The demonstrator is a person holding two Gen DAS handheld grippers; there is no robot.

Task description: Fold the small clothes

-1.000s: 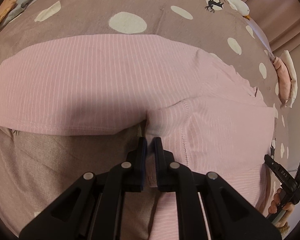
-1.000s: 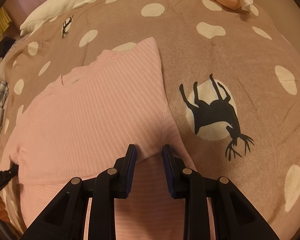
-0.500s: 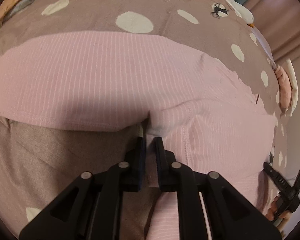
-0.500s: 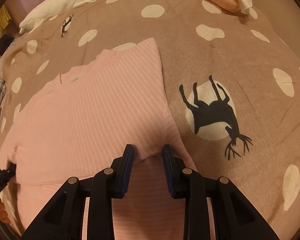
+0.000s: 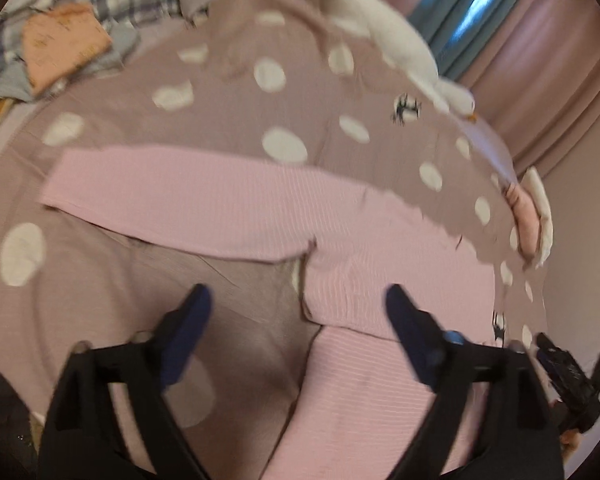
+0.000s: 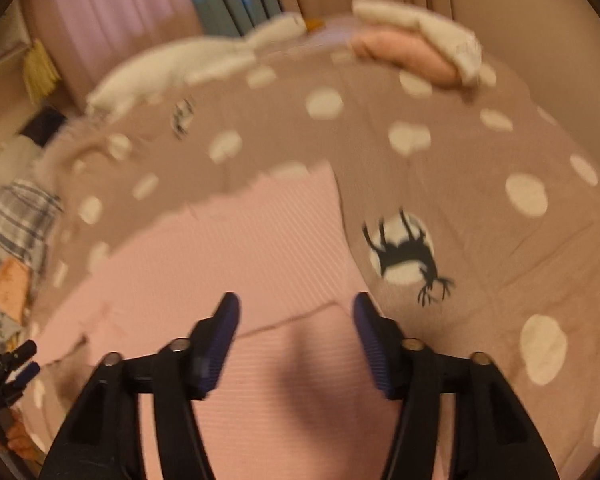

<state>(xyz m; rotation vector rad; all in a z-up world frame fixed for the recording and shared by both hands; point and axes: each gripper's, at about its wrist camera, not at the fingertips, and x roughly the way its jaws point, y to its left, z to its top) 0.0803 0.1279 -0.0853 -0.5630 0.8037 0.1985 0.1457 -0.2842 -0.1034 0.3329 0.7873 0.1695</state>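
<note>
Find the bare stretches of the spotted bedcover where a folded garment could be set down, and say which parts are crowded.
Free: the brown bedcover right of the pink striped top, around the deer print, and the patch in front of the outstretched sleeve in the left wrist view. Crowded: the far edge, with the white plush goose and folded pink and cream clothes, and the corner with the plaid pile.

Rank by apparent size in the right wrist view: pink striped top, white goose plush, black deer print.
1. pink striped top, nearest the camera, which enlarges it
2. white goose plush, farther off
3. black deer print
</note>
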